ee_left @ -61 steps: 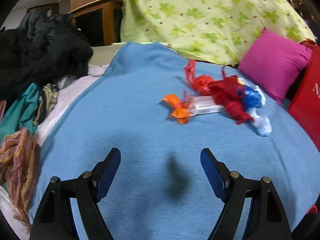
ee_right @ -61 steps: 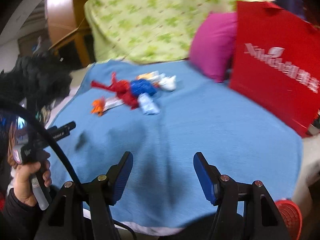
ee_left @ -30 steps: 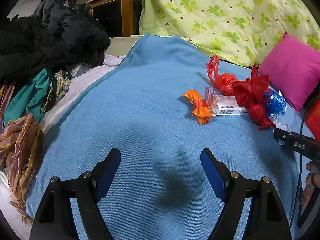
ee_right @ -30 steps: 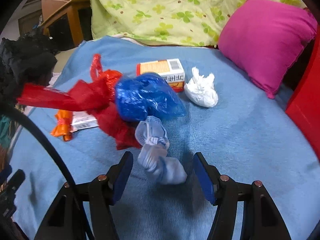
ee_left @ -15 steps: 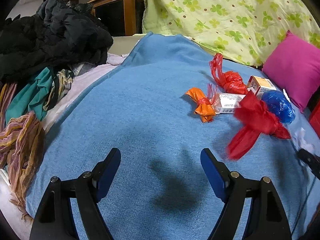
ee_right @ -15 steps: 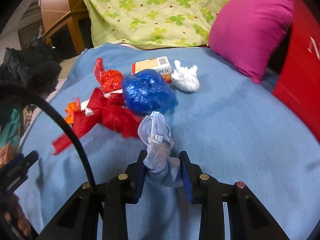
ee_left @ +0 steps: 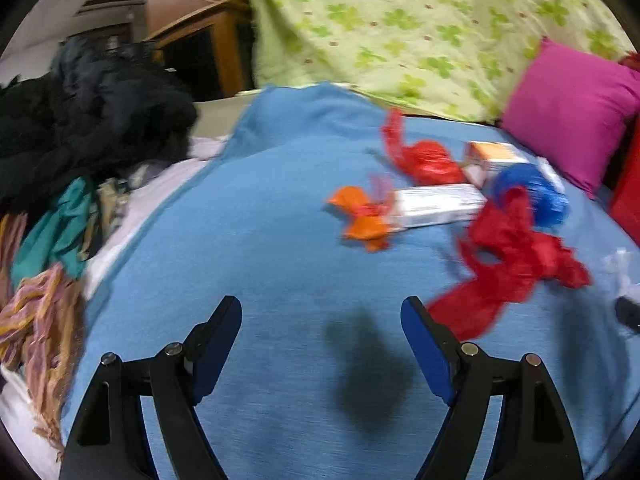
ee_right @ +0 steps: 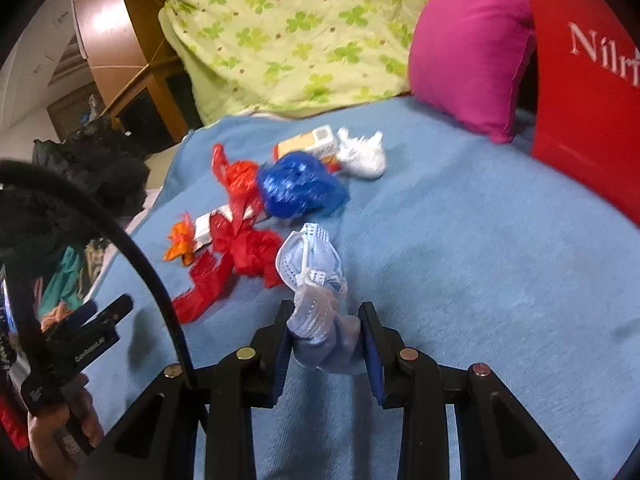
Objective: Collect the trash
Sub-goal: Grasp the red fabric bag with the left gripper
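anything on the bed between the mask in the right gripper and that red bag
Nothing visible. The right gripper is shut on the face mask, and only bare blue blanket lies between it and the red bag.

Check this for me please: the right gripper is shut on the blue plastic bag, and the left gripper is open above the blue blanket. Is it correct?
Not quite. The right gripper is shut on the light blue face mask, as the right wrist view shows; the blue plastic bag lies farther off on the blue blanket. The left gripper is indeed open above the blanket.
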Demonstrator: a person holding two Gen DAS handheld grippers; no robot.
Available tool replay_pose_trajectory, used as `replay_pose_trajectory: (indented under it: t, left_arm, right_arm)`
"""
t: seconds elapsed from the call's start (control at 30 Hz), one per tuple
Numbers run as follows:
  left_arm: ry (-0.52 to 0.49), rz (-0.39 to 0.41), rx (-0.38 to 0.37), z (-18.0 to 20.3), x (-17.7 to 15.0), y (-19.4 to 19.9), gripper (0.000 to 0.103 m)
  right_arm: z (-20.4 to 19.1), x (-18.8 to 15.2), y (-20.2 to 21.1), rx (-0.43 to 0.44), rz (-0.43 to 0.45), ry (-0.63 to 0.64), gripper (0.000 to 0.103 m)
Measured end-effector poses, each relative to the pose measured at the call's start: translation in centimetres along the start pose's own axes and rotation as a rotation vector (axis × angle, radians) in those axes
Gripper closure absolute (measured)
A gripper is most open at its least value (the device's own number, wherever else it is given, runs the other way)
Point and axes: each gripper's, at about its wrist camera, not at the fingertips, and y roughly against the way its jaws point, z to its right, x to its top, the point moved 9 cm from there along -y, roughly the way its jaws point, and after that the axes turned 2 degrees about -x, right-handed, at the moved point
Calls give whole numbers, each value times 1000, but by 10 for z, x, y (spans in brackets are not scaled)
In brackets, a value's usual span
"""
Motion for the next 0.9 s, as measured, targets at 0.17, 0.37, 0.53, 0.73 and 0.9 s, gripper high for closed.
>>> replay_pose_trajectory:
  t: [0.17, 0.37, 0.53, 0.73, 0.9]
  left_arm:
    - [11, -55, -183, 59, 21, 2, 21]
    - [60, -128, -317, 126, 37, -9, 21]
    - [52, -249, -276, 154, 22, -38, 21]
    - [25, -299, -241, 146, 5, -53, 56]
    - [29, -248, -196, 101, 12, -28, 59]
  right_arm:
    - [1, -8, 14, 20, 15, -19, 69]
    - [15, -20, 23, 18, 5, -82, 69]
    - [17, -18, 26, 15, 27, -87, 69]
    - [23, -23, 40, 9, 56, -99, 69]
    - [20, -27, 53, -18, 89, -78, 69]
